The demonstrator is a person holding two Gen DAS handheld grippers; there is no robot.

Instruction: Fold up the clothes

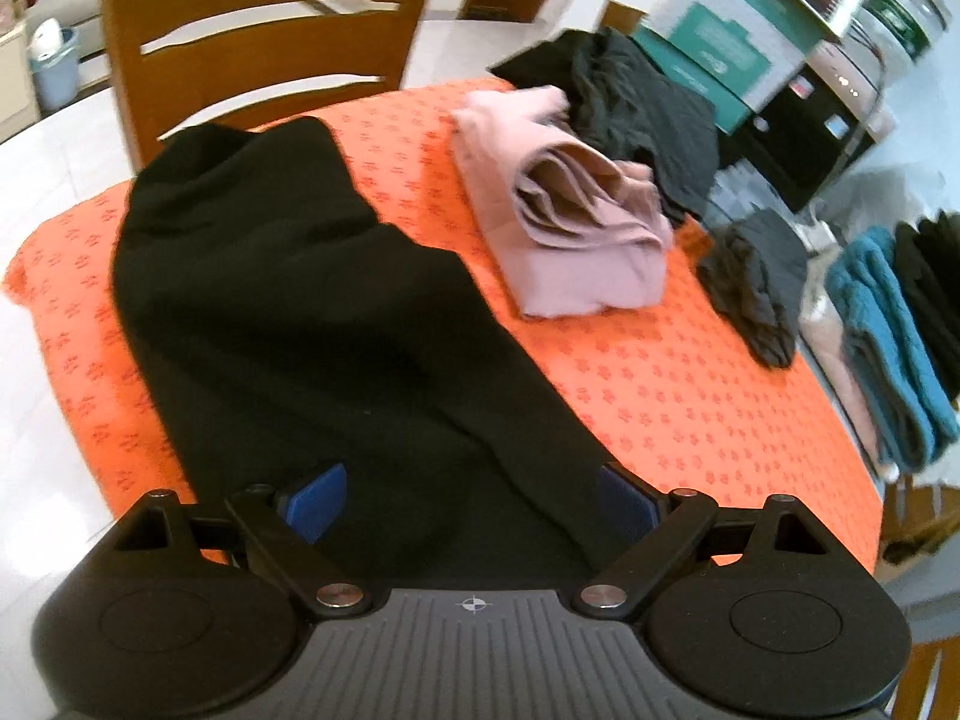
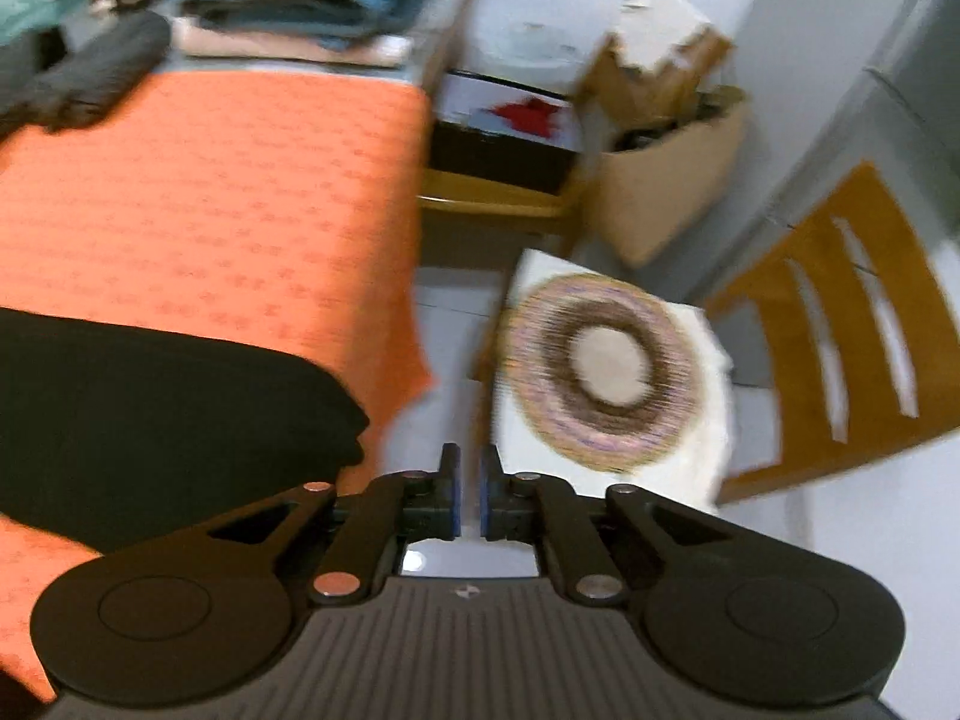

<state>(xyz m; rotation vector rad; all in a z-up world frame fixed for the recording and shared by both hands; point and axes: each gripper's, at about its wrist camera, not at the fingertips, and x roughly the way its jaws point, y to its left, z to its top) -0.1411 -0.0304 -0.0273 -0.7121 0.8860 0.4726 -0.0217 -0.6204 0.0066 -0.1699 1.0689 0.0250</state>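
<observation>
Left tongs [image 1: 474, 501] are held wide open above the near end of the black garment [image 1: 312, 312], with the cloth seen between the two blue pads [image 1: 315, 504] and no grip taken on it. That garment is spread lengthwise across the orange cloth [image 1: 660, 396] covering the counter, and it runs away toward the wooden chair [image 1: 264, 18]. A folded pink garment [image 1: 564, 222] is seen further off, to the right of the black one and apart from it.

Right tongs [image 2: 470, 495] are seen just off the counter's edge, over the floor, with only a narrow gap left between the pads and nothing held in it. The black garment [image 2: 150, 414] is left lying to their left, its corner just beside them, untouched.
</observation>
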